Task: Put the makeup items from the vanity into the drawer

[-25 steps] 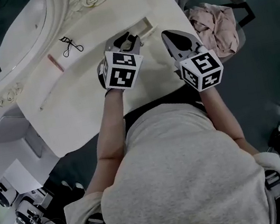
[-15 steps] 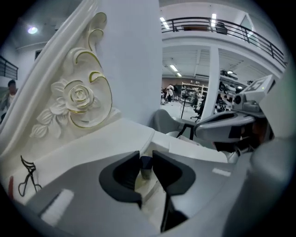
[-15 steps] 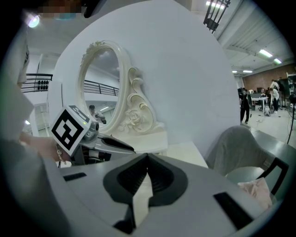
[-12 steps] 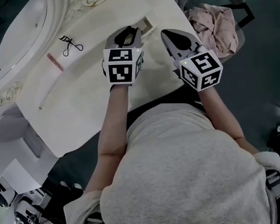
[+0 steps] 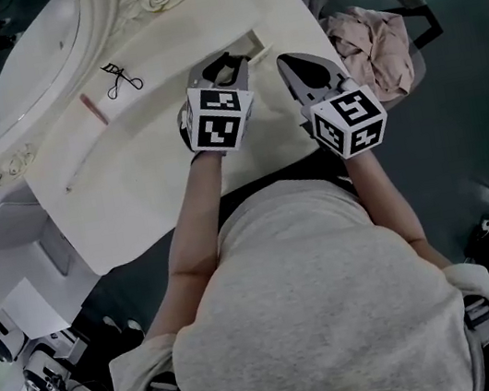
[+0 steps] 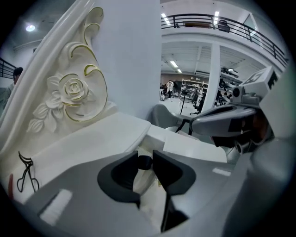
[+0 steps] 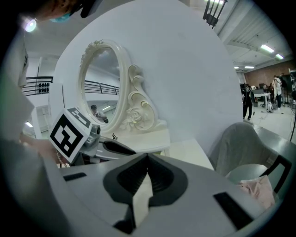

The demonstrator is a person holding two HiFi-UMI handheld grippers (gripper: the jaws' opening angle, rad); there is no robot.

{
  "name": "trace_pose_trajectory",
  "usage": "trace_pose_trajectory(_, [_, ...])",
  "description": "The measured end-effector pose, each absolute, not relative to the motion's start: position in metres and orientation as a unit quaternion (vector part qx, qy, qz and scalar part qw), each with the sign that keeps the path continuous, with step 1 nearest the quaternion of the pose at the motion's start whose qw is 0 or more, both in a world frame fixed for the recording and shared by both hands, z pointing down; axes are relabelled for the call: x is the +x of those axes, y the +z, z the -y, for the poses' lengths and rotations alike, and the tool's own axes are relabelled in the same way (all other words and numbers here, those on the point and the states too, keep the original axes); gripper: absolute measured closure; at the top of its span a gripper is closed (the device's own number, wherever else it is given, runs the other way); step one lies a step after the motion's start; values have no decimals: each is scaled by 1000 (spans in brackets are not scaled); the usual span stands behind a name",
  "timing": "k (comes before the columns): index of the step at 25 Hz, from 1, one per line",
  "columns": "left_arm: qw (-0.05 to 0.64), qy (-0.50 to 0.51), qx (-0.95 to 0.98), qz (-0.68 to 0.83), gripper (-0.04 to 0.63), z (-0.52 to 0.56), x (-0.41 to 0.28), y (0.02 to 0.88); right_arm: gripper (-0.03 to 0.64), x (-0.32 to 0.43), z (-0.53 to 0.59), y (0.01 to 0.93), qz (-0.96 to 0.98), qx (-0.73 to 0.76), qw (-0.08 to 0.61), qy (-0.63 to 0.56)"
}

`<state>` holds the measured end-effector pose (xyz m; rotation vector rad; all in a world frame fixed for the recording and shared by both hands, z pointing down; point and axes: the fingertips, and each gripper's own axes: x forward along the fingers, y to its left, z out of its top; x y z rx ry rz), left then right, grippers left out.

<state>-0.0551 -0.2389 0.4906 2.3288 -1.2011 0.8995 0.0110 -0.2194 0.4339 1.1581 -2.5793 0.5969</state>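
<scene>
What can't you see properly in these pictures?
Inside of the drawer: head view, covered by the left gripper.
Small dark item between the left gripper's opening jaws: left gripper view, too small and dark to name.
Thin stick on the vanity: head view, too small to identify.

Head view steeply down over vanity [image 5: 148, 155]; gripper views low, forward (all share mirror frame [image 6: 69, 90]).

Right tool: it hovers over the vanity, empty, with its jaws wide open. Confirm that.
Wrong on the jaws: those of the right tool are shut together, not wide open, as the right gripper view shows. It does hover empty over the vanity.
</scene>
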Motion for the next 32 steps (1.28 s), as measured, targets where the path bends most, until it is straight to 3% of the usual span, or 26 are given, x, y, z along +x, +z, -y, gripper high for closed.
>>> trace_pose_trajectory(32, [190,289,827,444,495,221,-83,475,609,-13,210,408,909,362,136,155])
